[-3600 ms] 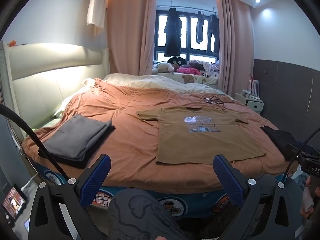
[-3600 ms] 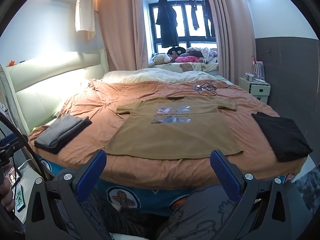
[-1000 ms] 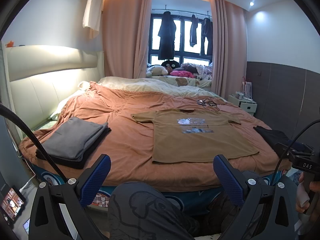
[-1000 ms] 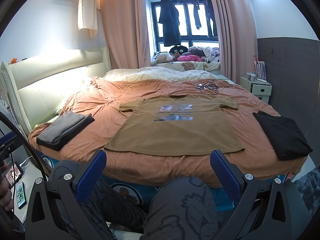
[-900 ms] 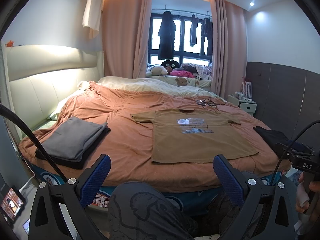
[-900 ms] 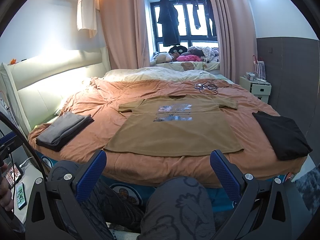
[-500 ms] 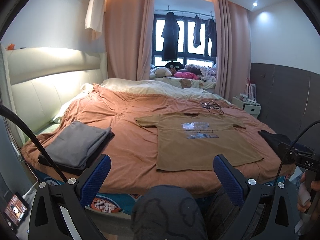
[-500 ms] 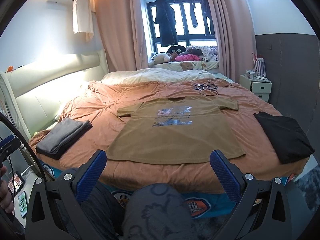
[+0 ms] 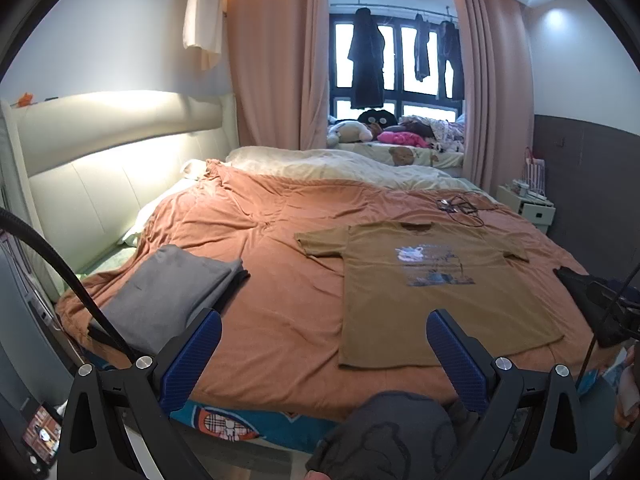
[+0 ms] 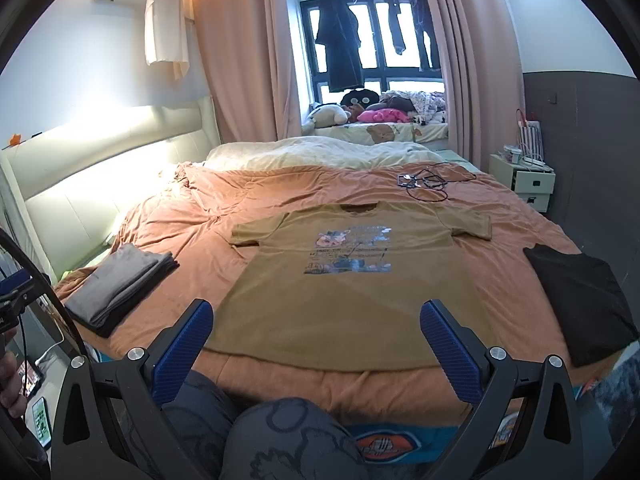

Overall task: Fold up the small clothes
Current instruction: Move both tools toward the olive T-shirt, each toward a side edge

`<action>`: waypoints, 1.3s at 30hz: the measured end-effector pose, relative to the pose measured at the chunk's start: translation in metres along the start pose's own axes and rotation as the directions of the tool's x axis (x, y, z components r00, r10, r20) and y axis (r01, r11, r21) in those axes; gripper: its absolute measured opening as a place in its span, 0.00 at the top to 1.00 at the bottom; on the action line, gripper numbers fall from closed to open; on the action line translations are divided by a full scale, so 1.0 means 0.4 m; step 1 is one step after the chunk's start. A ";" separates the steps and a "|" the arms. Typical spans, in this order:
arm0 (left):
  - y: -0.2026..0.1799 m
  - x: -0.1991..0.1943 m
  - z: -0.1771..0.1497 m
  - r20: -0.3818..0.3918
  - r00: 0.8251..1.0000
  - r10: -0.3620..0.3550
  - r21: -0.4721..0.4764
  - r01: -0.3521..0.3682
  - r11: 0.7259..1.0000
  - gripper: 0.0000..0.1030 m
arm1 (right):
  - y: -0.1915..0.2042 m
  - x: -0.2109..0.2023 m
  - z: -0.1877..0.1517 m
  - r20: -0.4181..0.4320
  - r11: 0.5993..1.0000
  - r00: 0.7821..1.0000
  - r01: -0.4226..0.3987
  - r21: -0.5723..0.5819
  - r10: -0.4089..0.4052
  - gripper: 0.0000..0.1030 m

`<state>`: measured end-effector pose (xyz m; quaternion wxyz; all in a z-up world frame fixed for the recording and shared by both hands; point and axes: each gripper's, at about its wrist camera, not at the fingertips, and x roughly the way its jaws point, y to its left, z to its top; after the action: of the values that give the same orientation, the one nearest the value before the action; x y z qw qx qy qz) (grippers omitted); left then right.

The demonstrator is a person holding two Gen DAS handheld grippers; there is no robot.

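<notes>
Gaping wide with nothing between their blue ribbed pads, the jaws of the left gripper [image 9: 323, 344] hang above the near edge of the bed, over the person's dark patterned trouser knee [image 9: 386, 436]. The jaws of the right gripper [image 10: 316, 336] stand just as wide and equally empty, also short of the bed edge and apart from any cloth.

Straight ahead of the right jaws, its hem just beyond them, lies the olive-brown short-sleeved T-shirt with a printed picture on the chest [image 10: 356, 276], spread flat and face up on the rust-orange bedspread [image 10: 224, 208], collar pointing away. From the left jaws the same T-shirt [image 9: 432, 284] sits ahead and to the right, its hem corner near the right pad.

Left of both pairs of jaws, near the bed's corner, rests a folded stack of grey and black garments [image 9: 168, 292]. Right of the right jaws lies a flat black garment [image 10: 580, 300] by the bed's edge.

Farther ahead, past the collar, a tangle of black cables [image 10: 426, 182] lies on the bedspread. Beyond it are a cream duvet [image 10: 320, 152], pink curtains [image 10: 240, 48], and a window with dark clothes hanging [image 10: 340, 40].
</notes>
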<state>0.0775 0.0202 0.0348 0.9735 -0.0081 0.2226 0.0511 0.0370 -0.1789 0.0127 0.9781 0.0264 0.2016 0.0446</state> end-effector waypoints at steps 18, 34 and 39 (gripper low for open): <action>-0.004 0.334 0.165 -0.084 0.996 -0.003 0.001 0.003 1.000 0.00 | -0.057 0.290 0.158 -0.042 1.000 0.999 0.002 0.009 -0.002 0.00; 0.069 0.686 0.278 -0.177 0.983 -0.046 0.015 0.049 0.999 0.09 | -0.063 0.642 0.304 -0.136 0.999 0.989 -0.051 -0.008 0.049 0.00; 0.110 0.803 0.309 -0.221 0.974 -0.043 -0.006 0.043 0.999 0.24 | -0.062 0.757 0.338 -0.162 0.997 0.984 -0.073 -0.006 0.071 0.13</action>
<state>0.4143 0.0994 0.0070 0.9436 -0.0194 0.3293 0.0289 0.3694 -0.1787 0.0164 0.9564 0.0241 0.2790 0.0832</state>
